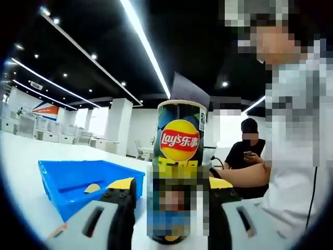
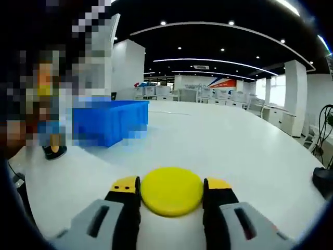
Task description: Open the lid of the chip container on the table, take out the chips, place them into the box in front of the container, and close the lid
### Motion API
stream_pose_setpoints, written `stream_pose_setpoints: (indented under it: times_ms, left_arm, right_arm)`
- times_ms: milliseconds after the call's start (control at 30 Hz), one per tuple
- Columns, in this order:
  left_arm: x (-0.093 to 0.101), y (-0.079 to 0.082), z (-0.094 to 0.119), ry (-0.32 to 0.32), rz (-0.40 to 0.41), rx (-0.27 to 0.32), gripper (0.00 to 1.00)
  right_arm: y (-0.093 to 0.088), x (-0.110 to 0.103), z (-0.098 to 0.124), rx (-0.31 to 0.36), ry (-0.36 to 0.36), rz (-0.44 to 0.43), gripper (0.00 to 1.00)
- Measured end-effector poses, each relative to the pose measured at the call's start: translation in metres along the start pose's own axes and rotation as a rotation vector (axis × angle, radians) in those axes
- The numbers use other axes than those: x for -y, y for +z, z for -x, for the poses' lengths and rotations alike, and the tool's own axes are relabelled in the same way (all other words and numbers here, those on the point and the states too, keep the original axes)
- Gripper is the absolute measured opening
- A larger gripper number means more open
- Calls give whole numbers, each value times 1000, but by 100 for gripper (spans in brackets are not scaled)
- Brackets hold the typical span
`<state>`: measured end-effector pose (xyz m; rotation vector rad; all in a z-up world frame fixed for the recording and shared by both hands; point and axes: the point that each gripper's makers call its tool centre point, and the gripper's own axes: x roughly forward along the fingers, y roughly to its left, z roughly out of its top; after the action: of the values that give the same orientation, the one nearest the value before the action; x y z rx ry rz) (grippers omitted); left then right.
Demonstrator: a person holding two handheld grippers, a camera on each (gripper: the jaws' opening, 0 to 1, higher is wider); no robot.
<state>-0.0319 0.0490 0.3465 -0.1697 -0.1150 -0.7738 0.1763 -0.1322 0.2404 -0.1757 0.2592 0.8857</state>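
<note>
White bench [image 2: 218, 135] runs through an open office with strip lights overhead and desks far back. Left gripper view, from left: the blue box [image 1: 73, 182] sits on the bench with one chip [image 1: 92, 188] lying in it; just right of it the can [image 1: 177, 172] stands upright between the left tongs [image 1: 171, 187], whose jaws press its lower part on both sides, so they grip the can. Its mouth looks bare, with no lid on it. Behind, a seated person looks down at a phone.

Right gripper view, from left: the can is a blurred patch at the edge, then the box, then open bench. At the bottom the right tongs [image 2: 171, 190] hold the yellow lid [image 2: 171, 191] flat, jaws closed on its rim on either side.

Judgement: the lid is off and at least one chip has gone over; whether more are left inside the can cannot be told. If any remain, the can should be tilted slowly with its mouth over the box so chips slide rather than drop and break, with a firm but not crushing squeeze on the thin wall. The lid is best kept level and clear until then. For closing, the can should be upright and steady, the lid centred on the mouth and pressed down evenly
</note>
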Motion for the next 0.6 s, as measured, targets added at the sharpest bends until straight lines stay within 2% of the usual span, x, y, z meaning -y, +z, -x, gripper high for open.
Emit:
stream_pose_setpoints:
  times_ms: [400, 467, 533, 600]
  left_arm:
    - [1, 7, 3, 20, -14, 13, 54]
    - [0, 9, 5, 26, -12, 20, 54]
    - [-2, 8, 9, 35, -13, 15, 54]
    - [-2, 8, 11, 43, -18, 9, 54]
  right_arm:
    - [2, -2, 1, -3, 9, 9, 47]
    - [4, -1, 2, 3, 18, -37, 47]
    - [18, -4, 5, 62, 46, -94, 47]
    - [27, -8, 9, 70, 62, -135, 47]
